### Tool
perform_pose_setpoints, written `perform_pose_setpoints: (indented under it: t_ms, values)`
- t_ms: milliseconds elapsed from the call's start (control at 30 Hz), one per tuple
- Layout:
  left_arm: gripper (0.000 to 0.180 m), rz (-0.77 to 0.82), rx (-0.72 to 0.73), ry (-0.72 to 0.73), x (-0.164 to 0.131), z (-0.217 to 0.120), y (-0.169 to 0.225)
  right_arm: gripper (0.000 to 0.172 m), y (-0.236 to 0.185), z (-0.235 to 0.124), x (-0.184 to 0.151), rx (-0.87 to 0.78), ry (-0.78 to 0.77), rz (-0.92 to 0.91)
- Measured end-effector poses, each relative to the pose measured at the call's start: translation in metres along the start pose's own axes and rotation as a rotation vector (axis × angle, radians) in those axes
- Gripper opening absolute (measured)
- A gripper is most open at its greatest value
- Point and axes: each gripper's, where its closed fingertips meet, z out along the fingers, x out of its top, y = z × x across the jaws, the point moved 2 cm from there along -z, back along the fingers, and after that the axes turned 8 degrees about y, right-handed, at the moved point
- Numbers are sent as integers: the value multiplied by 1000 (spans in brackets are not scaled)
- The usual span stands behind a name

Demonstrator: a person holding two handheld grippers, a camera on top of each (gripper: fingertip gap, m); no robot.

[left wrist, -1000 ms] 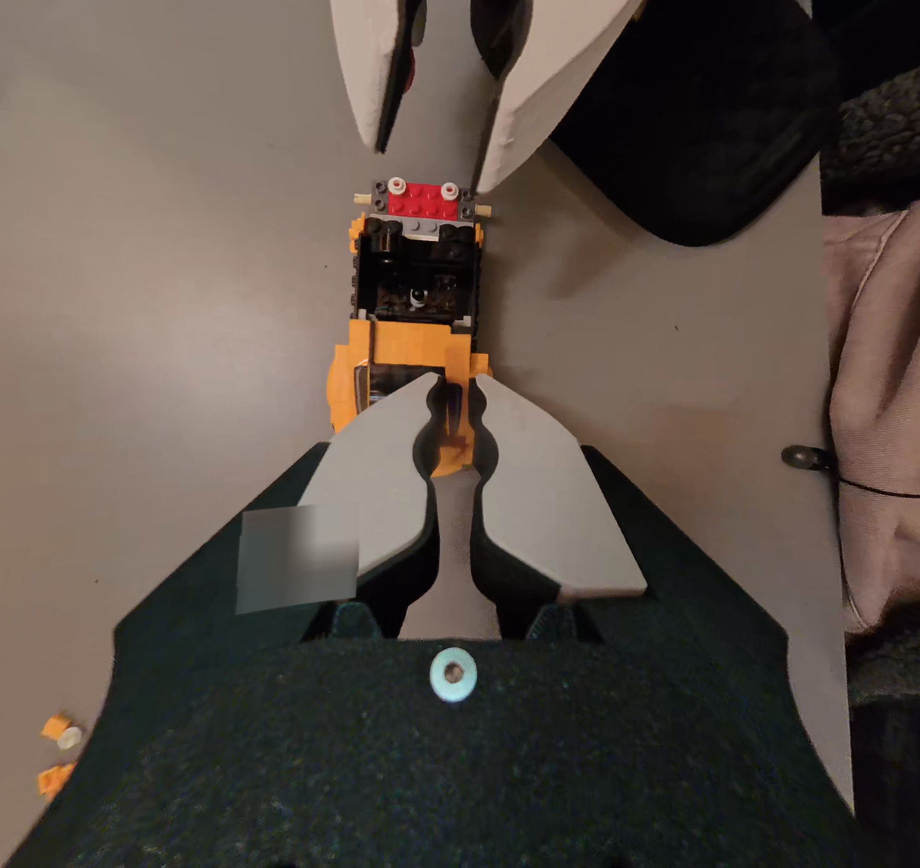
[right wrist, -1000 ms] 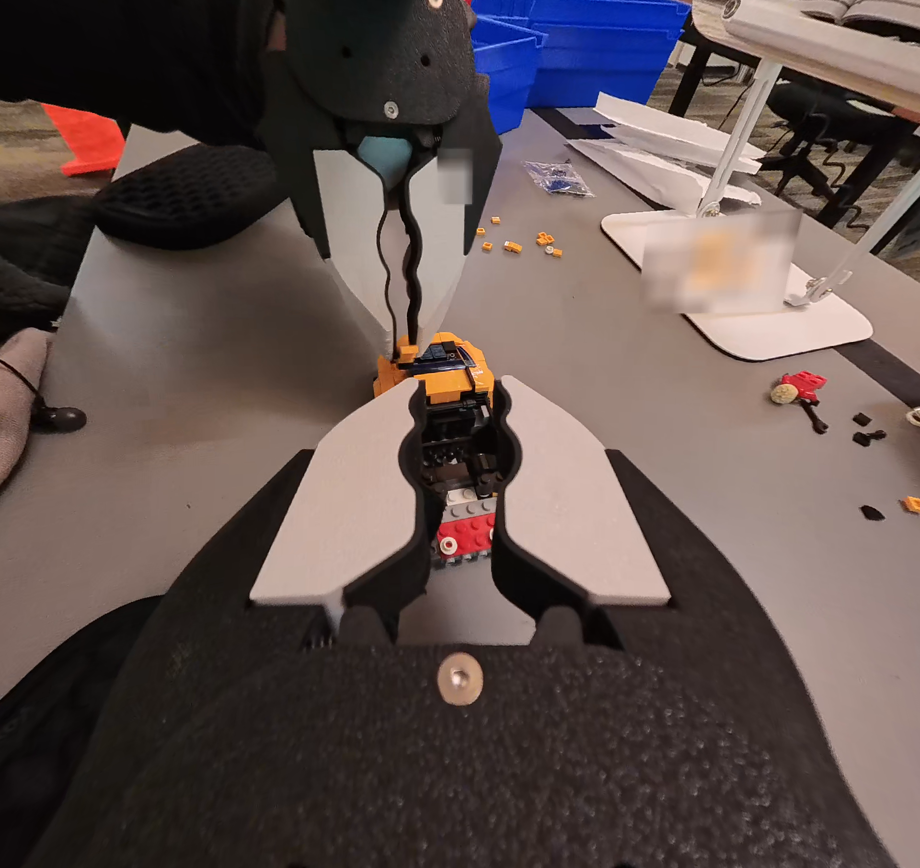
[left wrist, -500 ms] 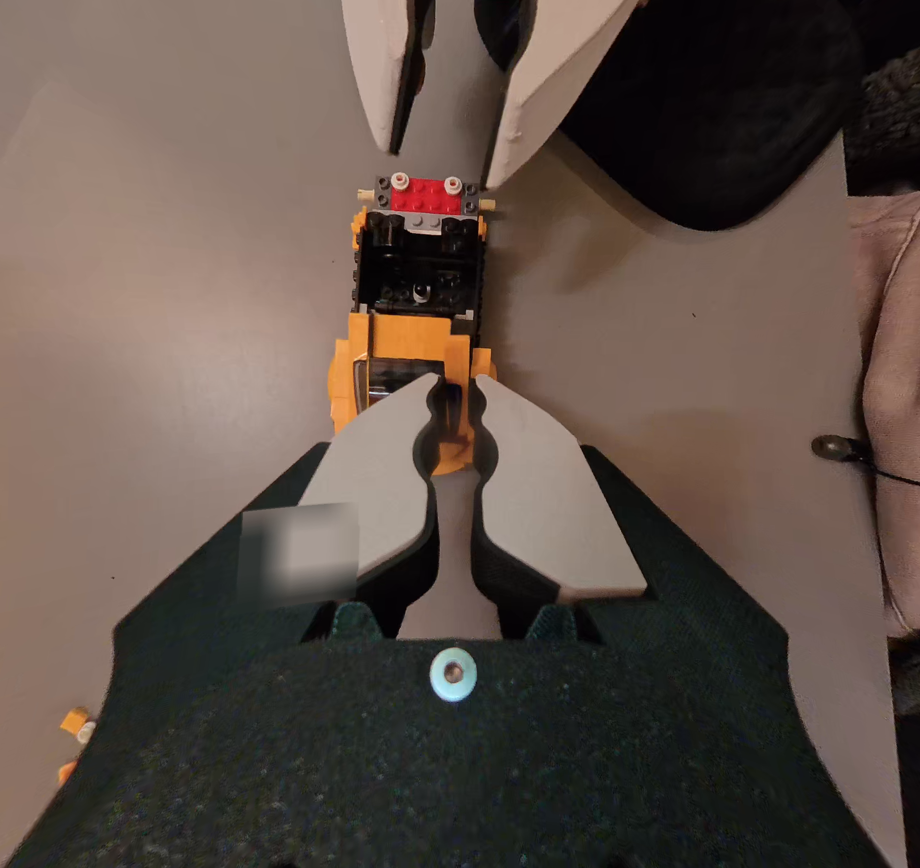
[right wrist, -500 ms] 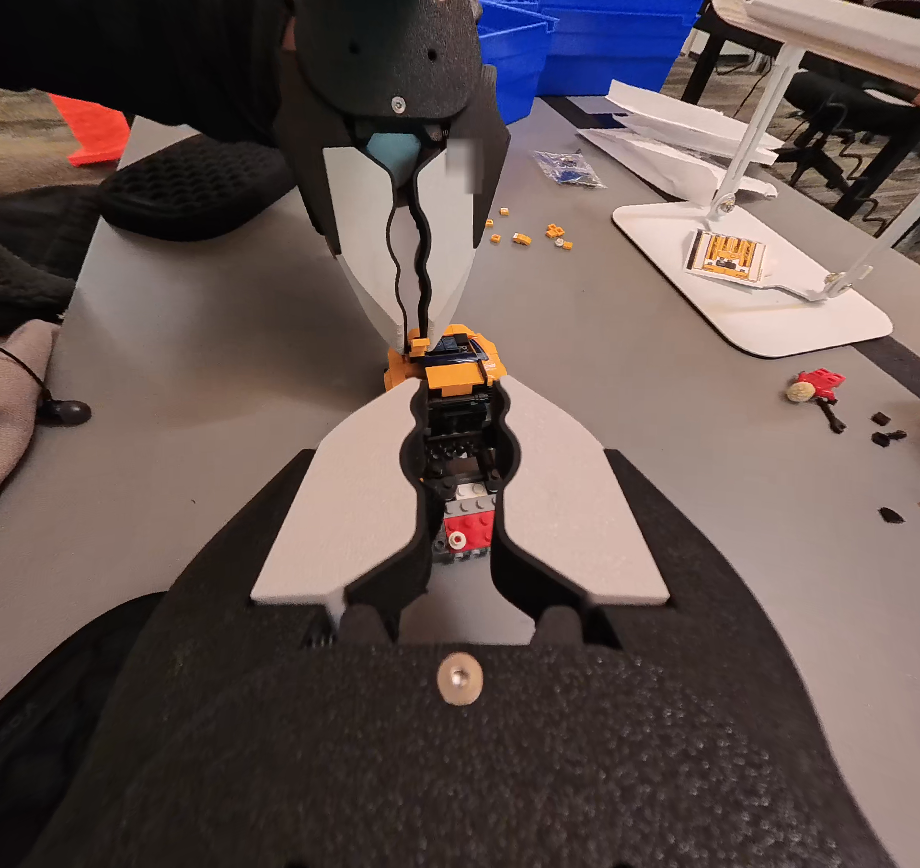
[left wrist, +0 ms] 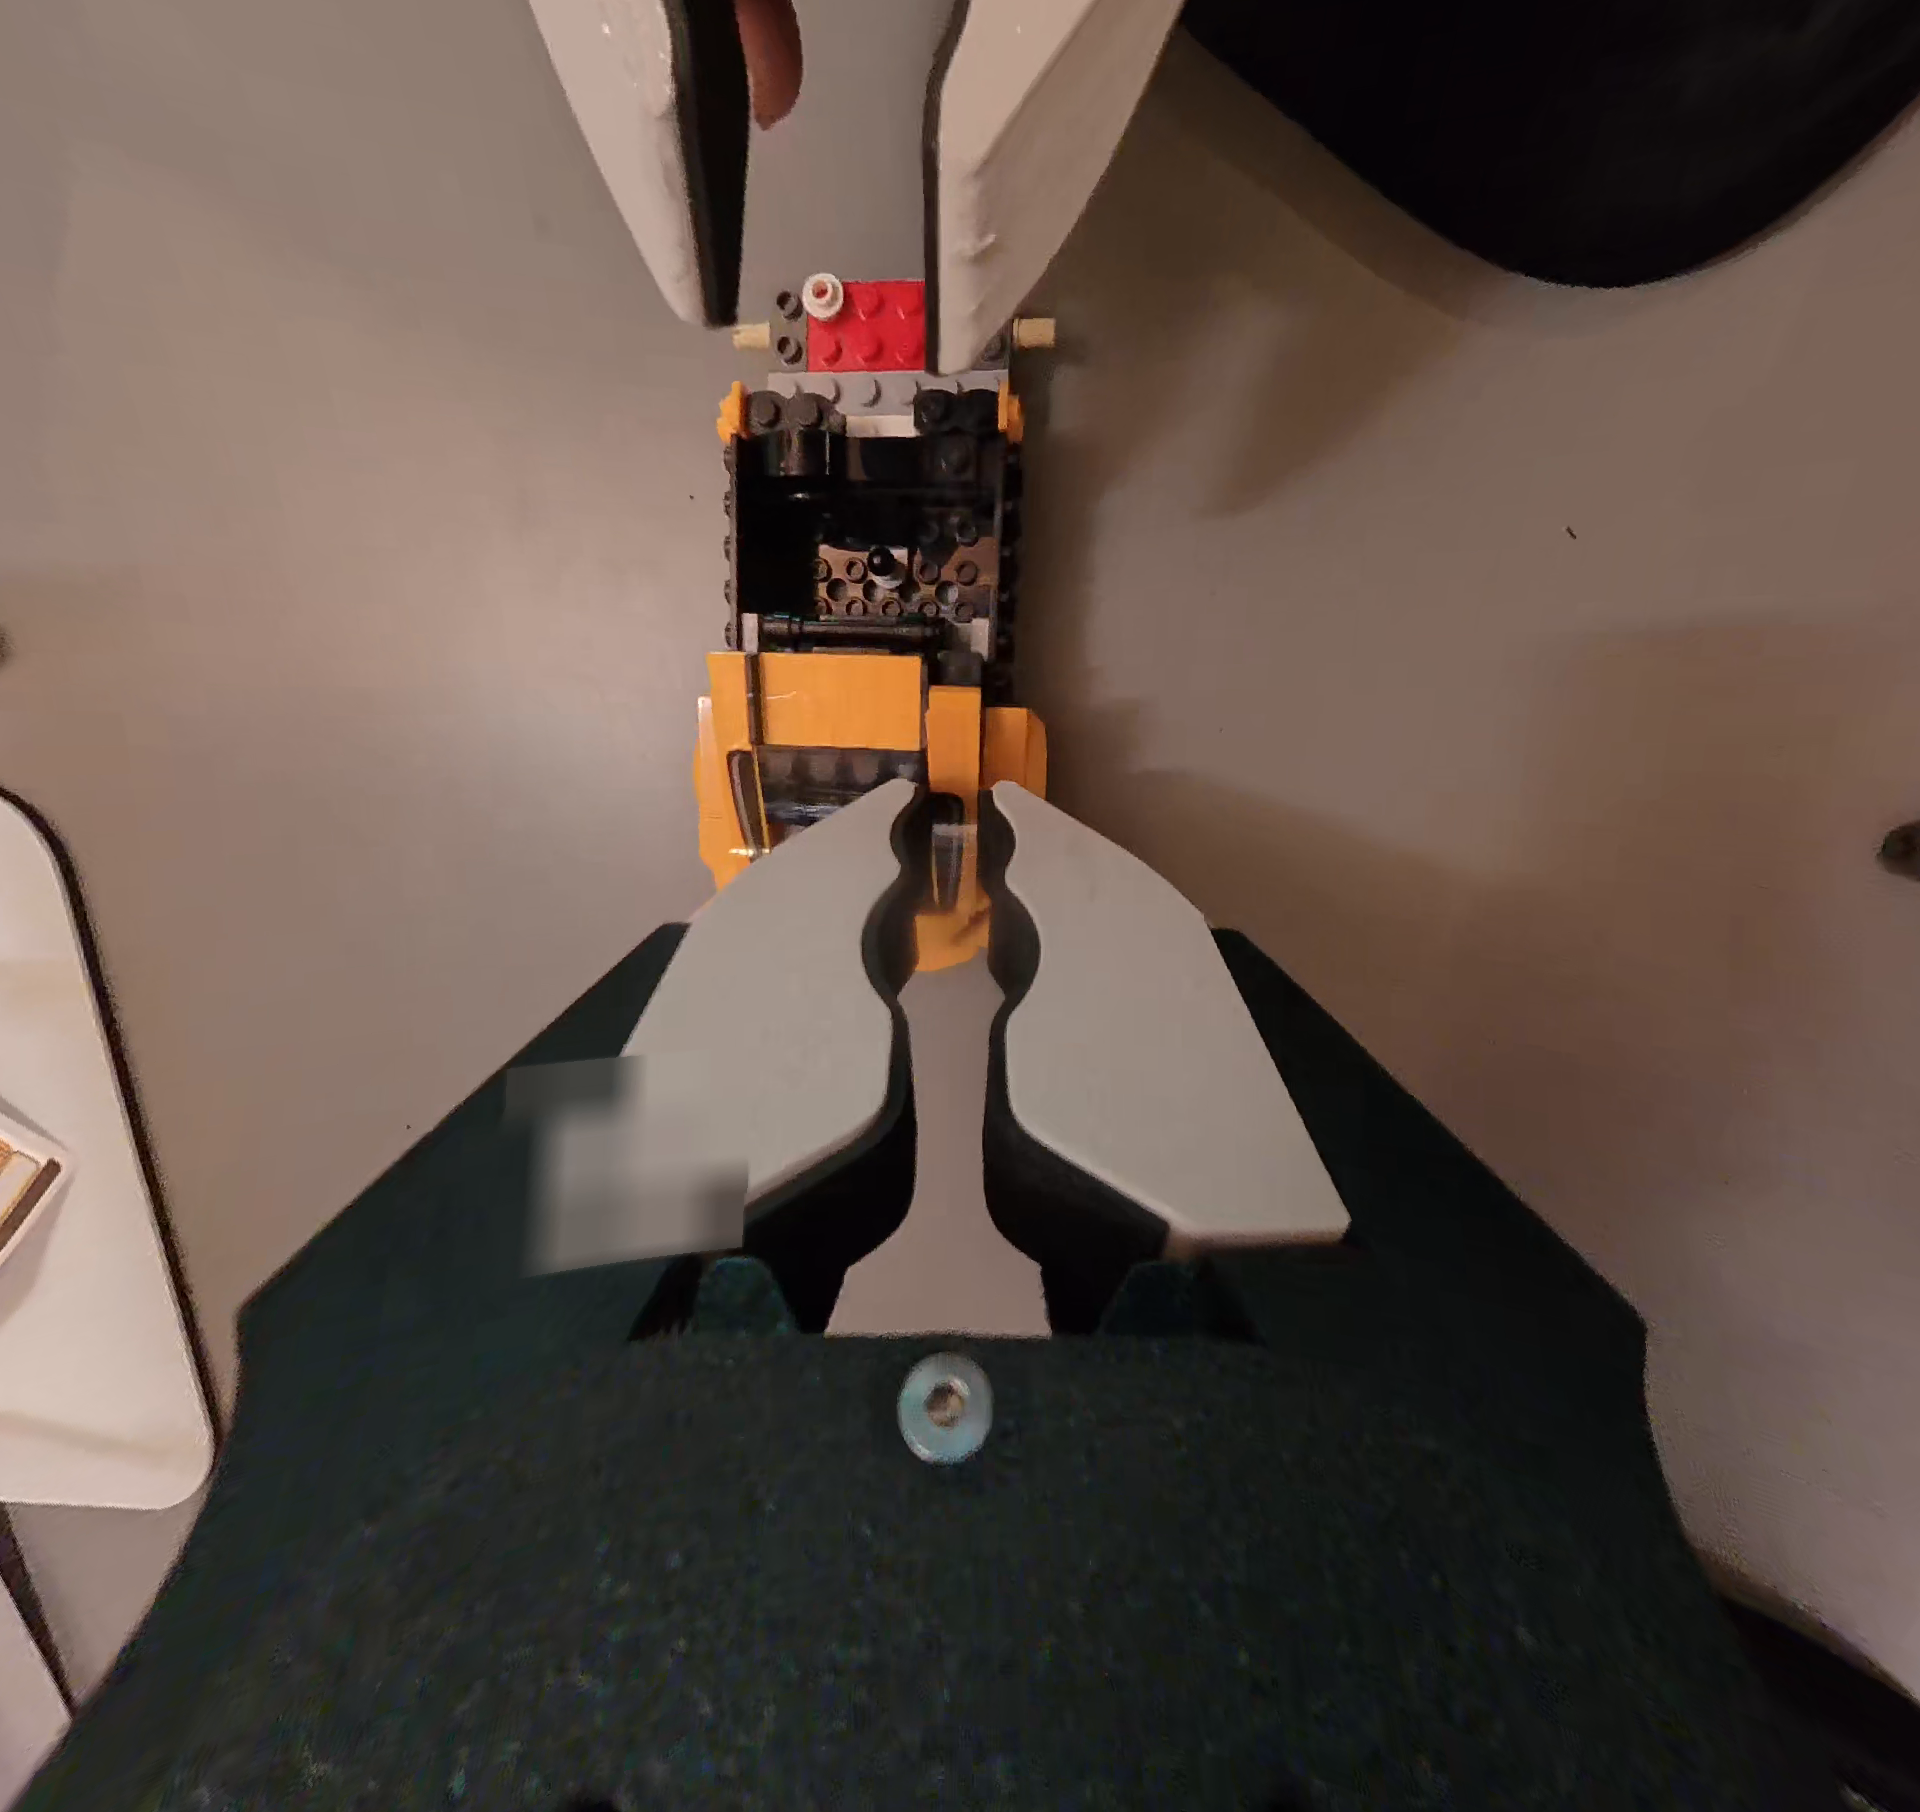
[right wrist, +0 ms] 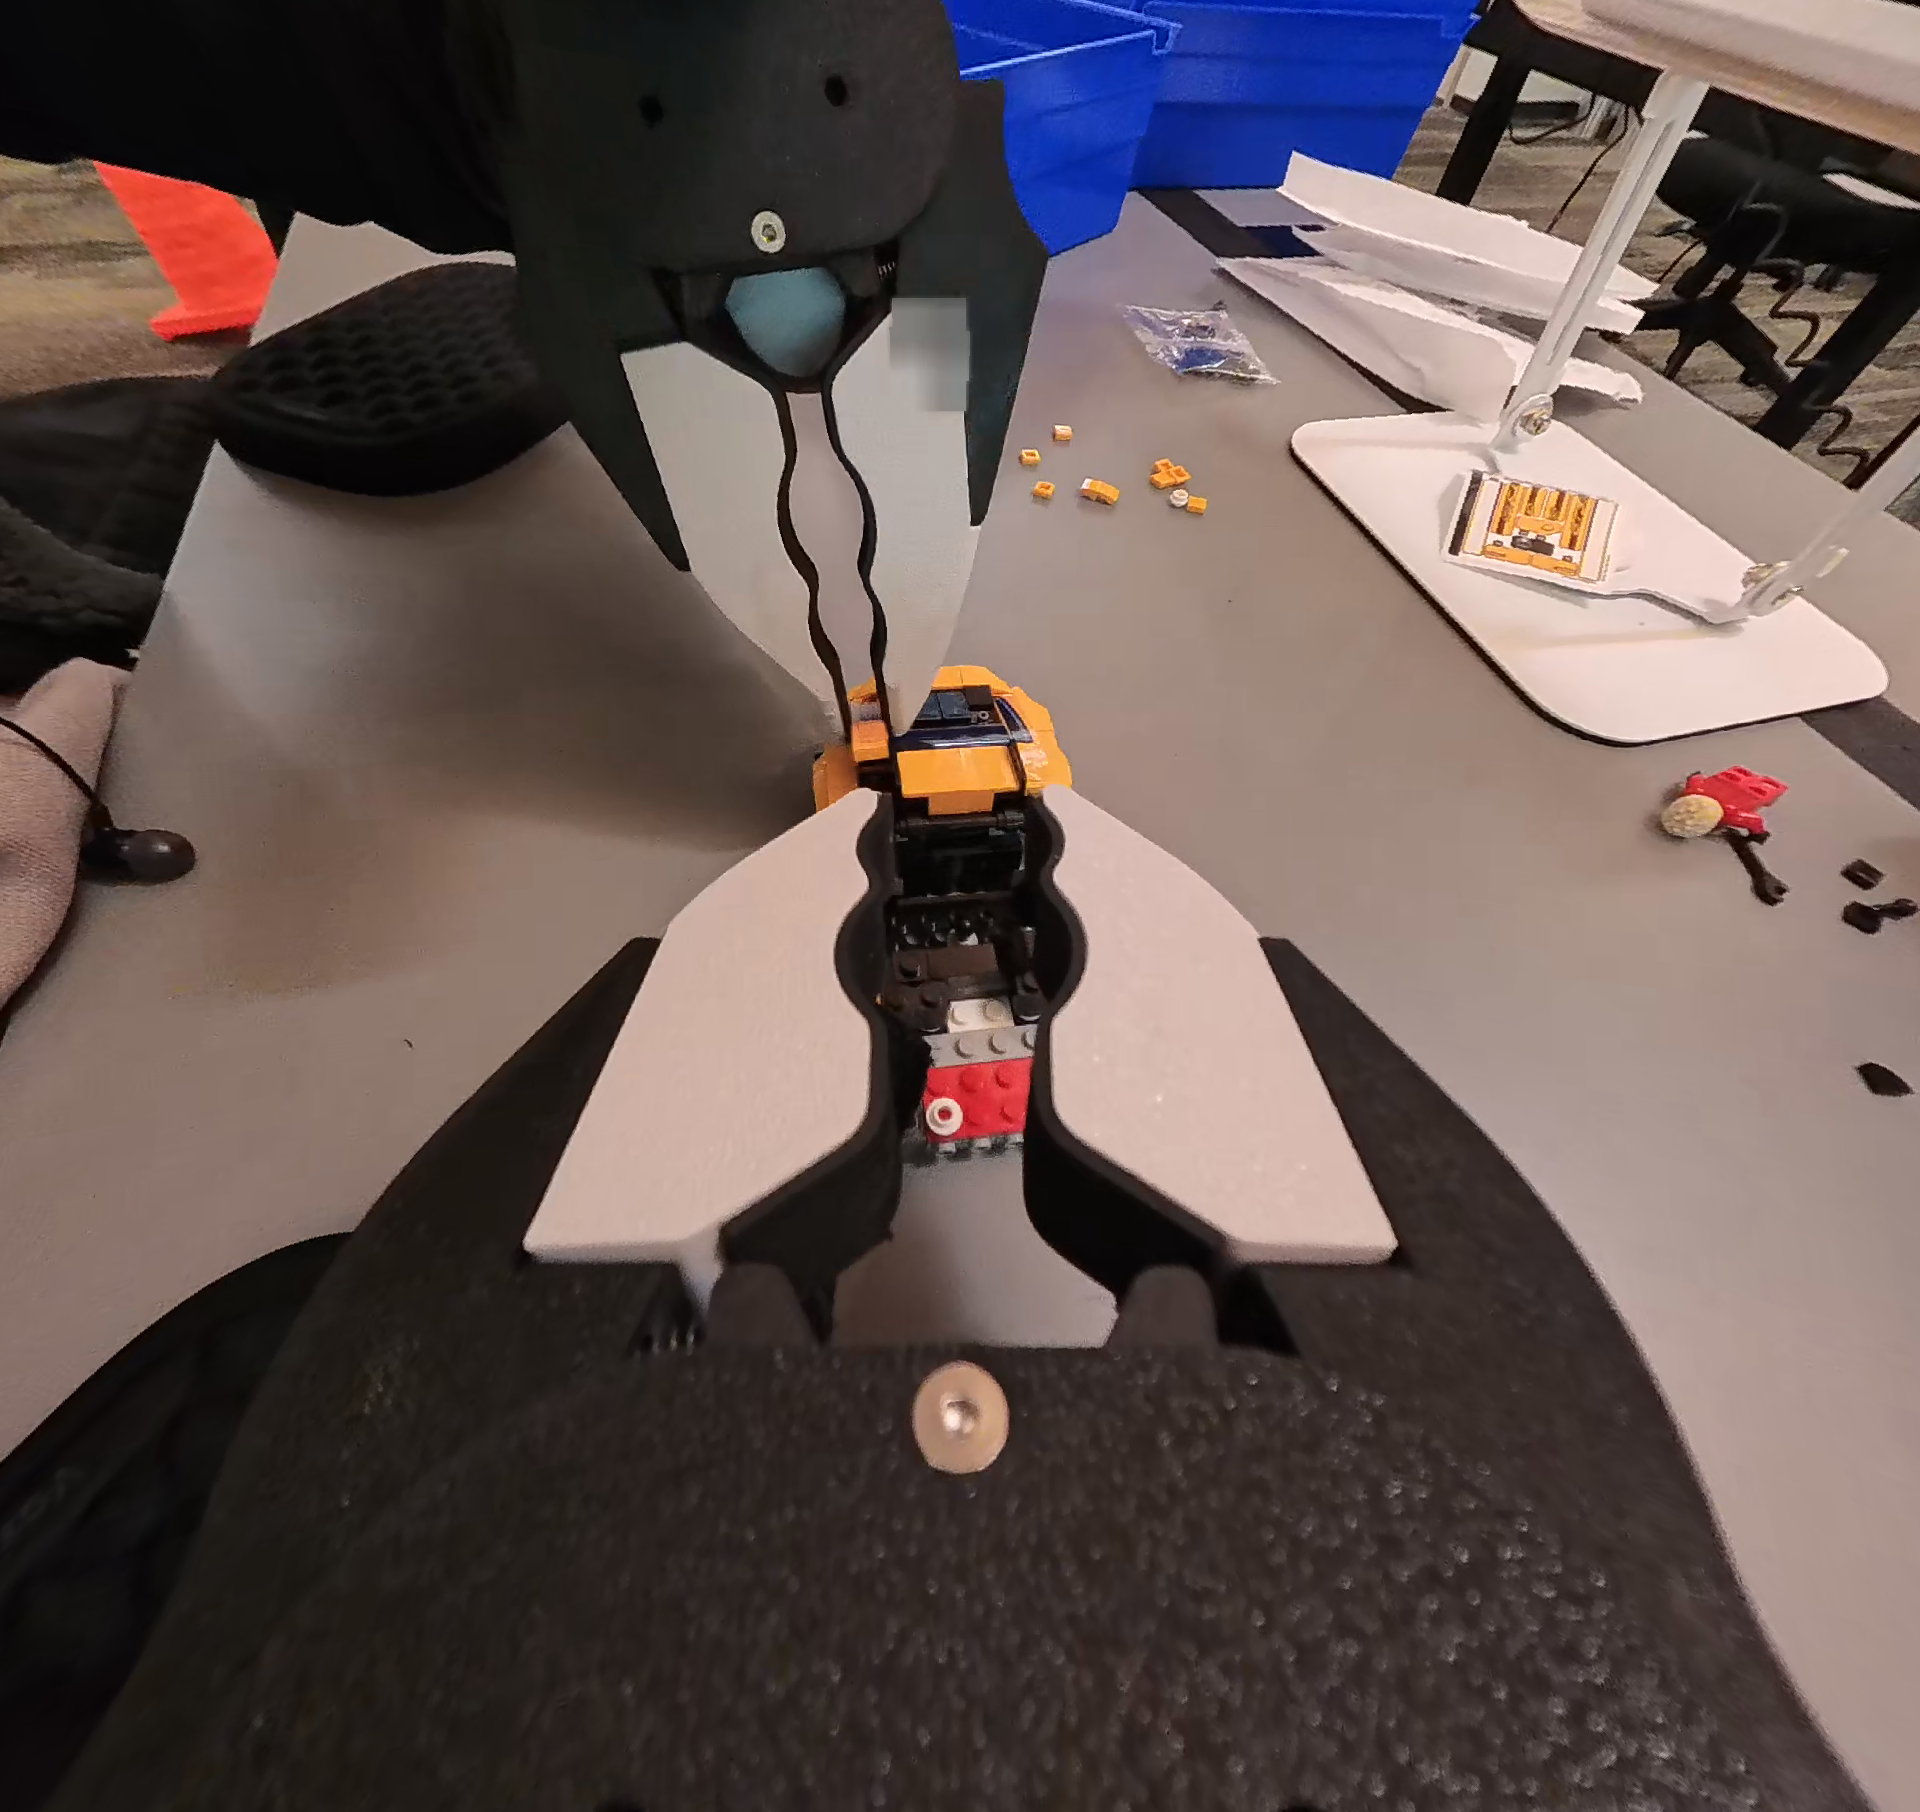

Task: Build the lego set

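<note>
- Compared with a second ago, the right gripper [right wrist: 961, 806] has come forward over the brick car [left wrist: 868, 557], so its fingers now stand along both sides of the black middle and the red rear plate [right wrist: 977, 1102].
- Its jaws have narrowed slightly; the pads lie close against the car's sides, but I cannot tell if they really press.
- The left gripper [left wrist: 945, 796] stays nearly closed, pinching a narrow orange part on the car's front end; both pads touch this part.
- The brick car rests on the grey surface [right wrist: 1351, 879], between the two grippers, which face each other.
- Small orange pieces [right wrist: 1117, 484] lie further away, with a white lamp base [right wrist: 1621, 640], blue bins [right wrist: 1247, 69] and a red piece [right wrist: 1730, 794] to the right.
</note>
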Motion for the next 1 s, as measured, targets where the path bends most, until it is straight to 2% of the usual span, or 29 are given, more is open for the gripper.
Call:
perform_pose_setpoints:
  t_ms: [333,600,733,1000]
  values:
    - [15,8,47,1,-2,0,-2,23,-1,0,-1,4,-2,2]
    - [16,-39,68,76,-7,-15,-5,21,-7,2,-1,25,-5,-24]
    - [16,-77,63,112,-16,-16,-8,19,-18,13,-5,45,-92,-156]
    - [28,-168,33,312,-21,-15,-28,25,-37,45,-12,83,-259,-410]
